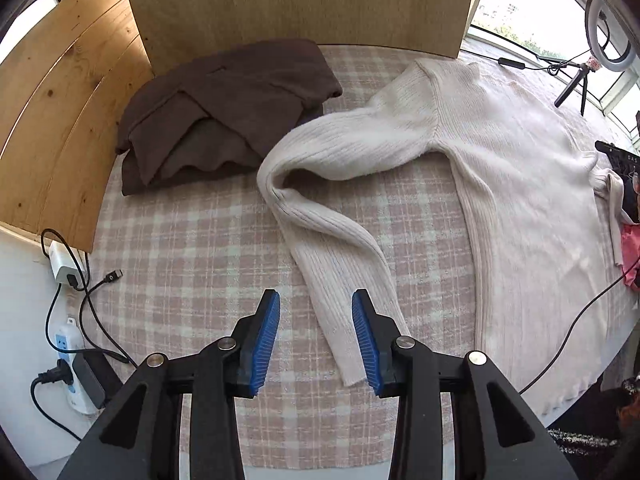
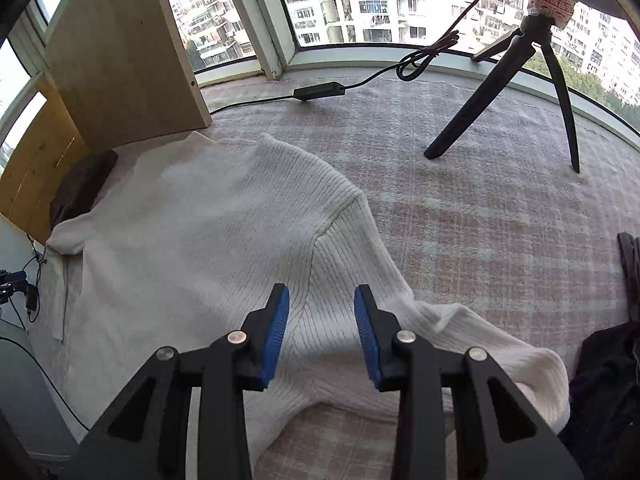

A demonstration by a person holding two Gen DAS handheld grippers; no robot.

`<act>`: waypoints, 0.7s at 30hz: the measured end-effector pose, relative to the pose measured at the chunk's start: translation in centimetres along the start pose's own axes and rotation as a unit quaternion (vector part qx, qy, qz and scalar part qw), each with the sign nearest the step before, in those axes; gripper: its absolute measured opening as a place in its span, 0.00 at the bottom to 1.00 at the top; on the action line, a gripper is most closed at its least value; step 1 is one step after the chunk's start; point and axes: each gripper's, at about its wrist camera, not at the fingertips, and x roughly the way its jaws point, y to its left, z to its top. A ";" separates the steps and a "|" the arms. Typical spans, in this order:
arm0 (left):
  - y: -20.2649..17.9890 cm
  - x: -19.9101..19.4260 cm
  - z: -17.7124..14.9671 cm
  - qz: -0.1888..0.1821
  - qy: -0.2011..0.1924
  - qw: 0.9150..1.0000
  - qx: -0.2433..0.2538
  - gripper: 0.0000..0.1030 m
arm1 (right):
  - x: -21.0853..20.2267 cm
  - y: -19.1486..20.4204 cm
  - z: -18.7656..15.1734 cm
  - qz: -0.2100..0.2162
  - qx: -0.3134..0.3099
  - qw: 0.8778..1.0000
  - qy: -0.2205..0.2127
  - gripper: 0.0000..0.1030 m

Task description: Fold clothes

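Both grippers, left and right, are hovering with jaws apart, gripping nothing, over the cream sweater lying mid-blanket.

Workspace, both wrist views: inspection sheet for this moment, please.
Surface: pink checked blanket, flat.
Job's things: cream sweater spread out, one sleeve bent; brown garment already folded.
Clutter: tripod, ring light, red cloth at the edge.
Grippers: left claw open beside the sleeve cuff; right claw open over the sweater.
Cables: power strip, black cable.
Surroundings: wooden boards, windows.
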 end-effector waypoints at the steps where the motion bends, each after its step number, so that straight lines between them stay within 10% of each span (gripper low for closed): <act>1: -0.7 0.7 -0.7 -0.010 0.004 1.000 0.005 0.35 | -1.6 1.0 0.0 0.011 -0.005 1.000 -0.011 0.33; 10: -6.0 7.2 -2.0 -0.021 0.019 0.993 0.119 0.34 | -11.8 10.4 -2.7 0.049 -0.041 0.997 -0.053 0.47; 13: -3.8 7.1 -1.5 -0.047 0.024 0.992 0.118 0.07 | -11.9 13.5 -3.8 0.065 -0.036 0.996 -0.050 0.47; 21: 10.2 -2.6 0.3 -0.084 -0.051 0.995 0.020 0.06 | -5.2 23.2 -5.0 0.093 -0.071 0.993 0.012 0.47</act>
